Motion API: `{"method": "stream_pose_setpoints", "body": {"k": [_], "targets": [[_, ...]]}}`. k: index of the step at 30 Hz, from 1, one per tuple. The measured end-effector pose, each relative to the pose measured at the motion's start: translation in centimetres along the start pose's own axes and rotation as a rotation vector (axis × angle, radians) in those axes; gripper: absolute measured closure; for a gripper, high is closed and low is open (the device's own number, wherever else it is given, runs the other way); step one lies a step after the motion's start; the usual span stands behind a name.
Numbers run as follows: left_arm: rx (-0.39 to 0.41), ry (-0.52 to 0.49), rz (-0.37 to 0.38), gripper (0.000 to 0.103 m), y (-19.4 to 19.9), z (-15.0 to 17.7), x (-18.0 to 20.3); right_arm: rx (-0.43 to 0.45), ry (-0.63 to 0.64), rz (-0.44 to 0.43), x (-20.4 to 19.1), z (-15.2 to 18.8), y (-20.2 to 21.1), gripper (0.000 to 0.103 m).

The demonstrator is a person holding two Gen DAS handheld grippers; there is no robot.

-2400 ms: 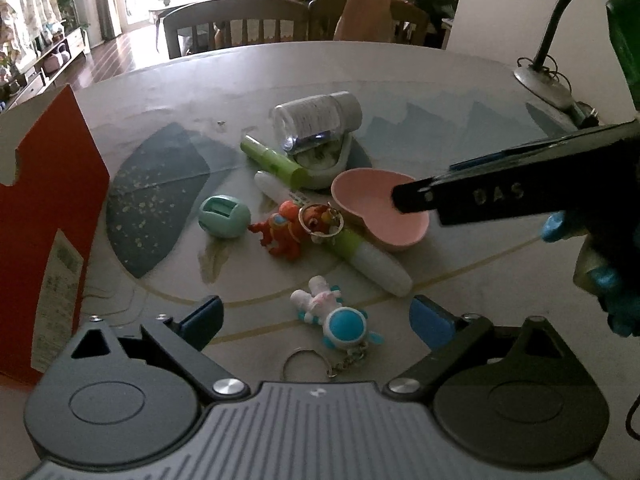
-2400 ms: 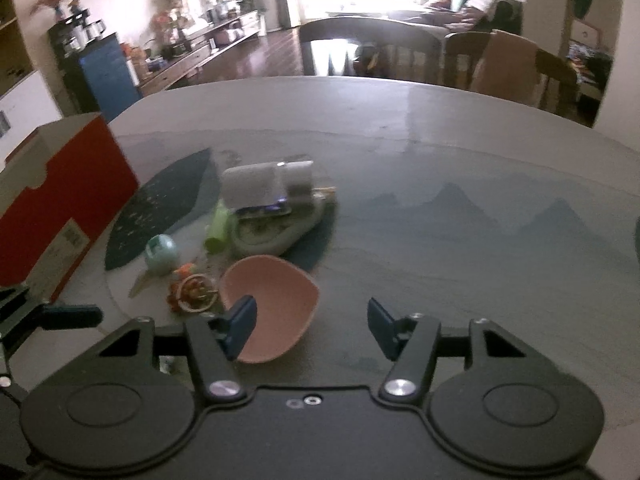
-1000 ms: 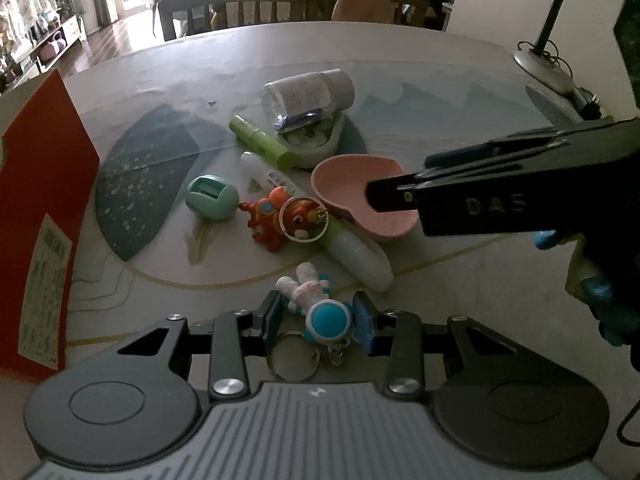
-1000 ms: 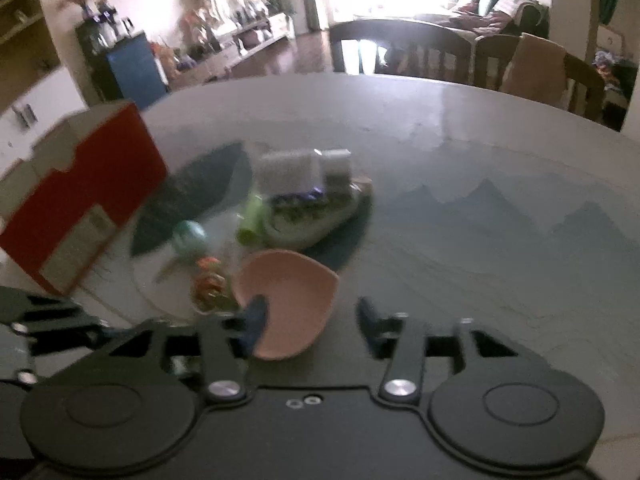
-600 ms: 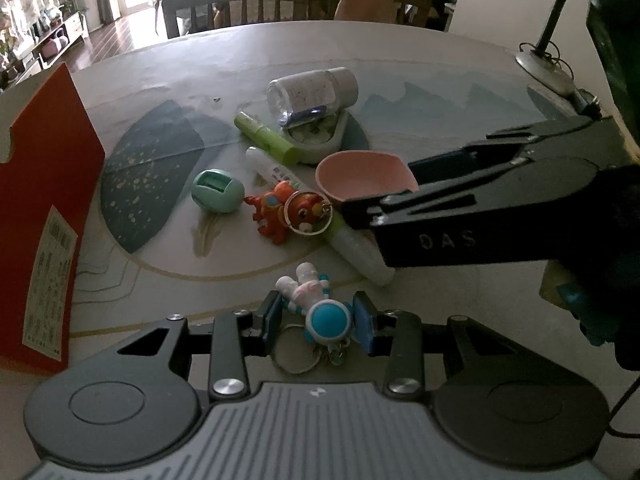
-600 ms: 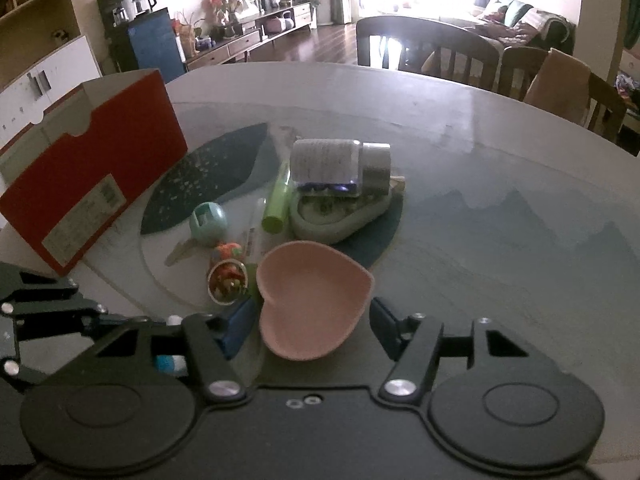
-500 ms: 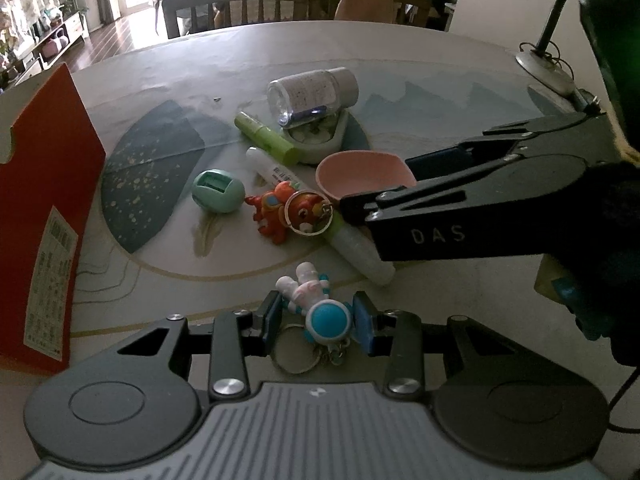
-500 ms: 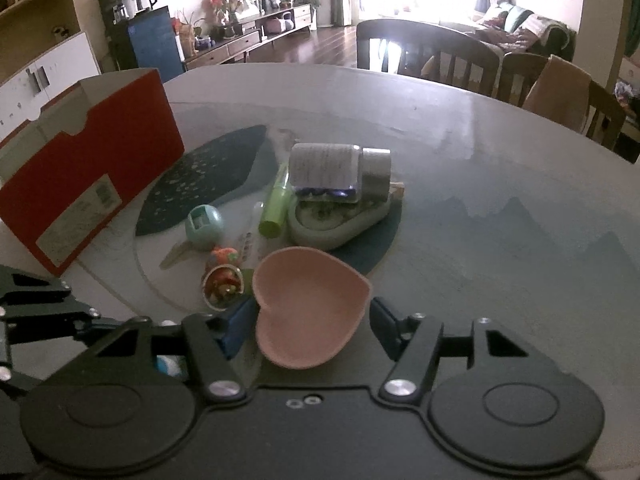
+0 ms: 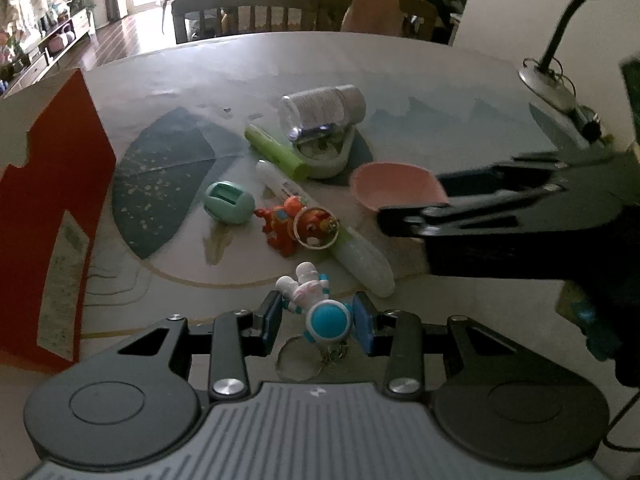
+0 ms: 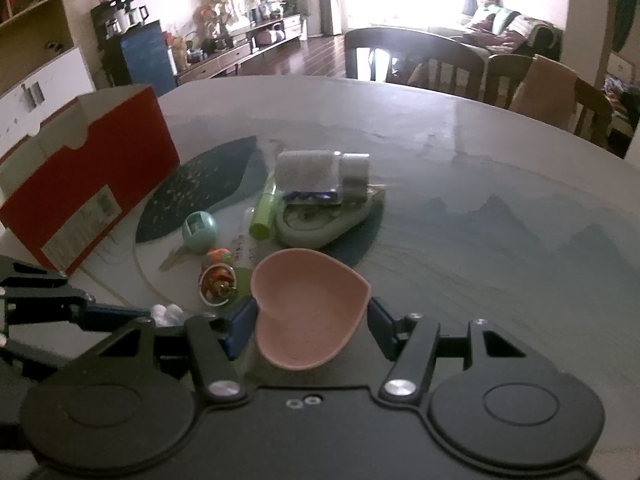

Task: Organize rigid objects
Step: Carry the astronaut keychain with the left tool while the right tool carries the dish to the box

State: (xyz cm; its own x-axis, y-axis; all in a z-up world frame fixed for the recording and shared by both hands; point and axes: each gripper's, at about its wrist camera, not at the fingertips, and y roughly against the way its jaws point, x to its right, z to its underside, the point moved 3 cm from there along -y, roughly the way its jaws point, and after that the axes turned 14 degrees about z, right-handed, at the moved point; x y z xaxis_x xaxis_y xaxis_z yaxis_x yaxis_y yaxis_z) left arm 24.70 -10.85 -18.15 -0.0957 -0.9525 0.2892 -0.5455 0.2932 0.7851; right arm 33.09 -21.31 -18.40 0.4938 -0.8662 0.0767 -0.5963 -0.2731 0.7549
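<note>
1. Your left gripper (image 9: pixel 316 318) is clamped on the astronaut keychain (image 9: pixel 316 304): both blue pads press the sides of its blue helmet, and its white body points away from you toward the far side of the table (image 9: pixel 420 92).
2. The keychain's metal ring (image 9: pixel 294 358) hangs below the helmet, just in front of the gripper's body.
3. Your right gripper (image 10: pixel 312 326) has the pink heart-shaped dish (image 10: pixel 310 312) between its fingers. The jaws have just been closing on it, and each blue pad now sits against one side of the dish's rim.
4. In the left wrist view the right gripper reaches in from the right, with the pink dish at its tip.
5. Just left of the dish lies an orange figure keychain (image 9: pixel 296 224), resting against a long white tube (image 9: pixel 332 236) that runs diagonally from far left to near right.
6. A mint-green round item (image 9: pixel 229 203) sits to the left of the orange figure.
7. Farther back, a green tube (image 9: pixel 276 152) lies beside a pale oval dish (image 9: pixel 332 152), and a clear bottle (image 9: pixel 324 110) lies on its side across that dish.
8. A red cardboard box (image 10: pixel 88 188) stands at the left edge of the table.
9. A desk lamp (image 9: pixel 560 40) stands at the far right.
</note>
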Motion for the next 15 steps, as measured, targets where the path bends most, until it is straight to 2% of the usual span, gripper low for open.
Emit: {"method": "stream_pose_setpoints", "body": {"k": [7,15], "targets": [[0.035,0.030,0.023,0.065,3.0,-1.0,-1.2,0.023,-0.003,-0.005,0.3,-0.2,4.1,0.043],[0.090,0.036,0.029,0.065,8.1,-2.9,-2.8,0.059,0.027,-0.002,-2.2,-1.6,9.0,0.043]]}}
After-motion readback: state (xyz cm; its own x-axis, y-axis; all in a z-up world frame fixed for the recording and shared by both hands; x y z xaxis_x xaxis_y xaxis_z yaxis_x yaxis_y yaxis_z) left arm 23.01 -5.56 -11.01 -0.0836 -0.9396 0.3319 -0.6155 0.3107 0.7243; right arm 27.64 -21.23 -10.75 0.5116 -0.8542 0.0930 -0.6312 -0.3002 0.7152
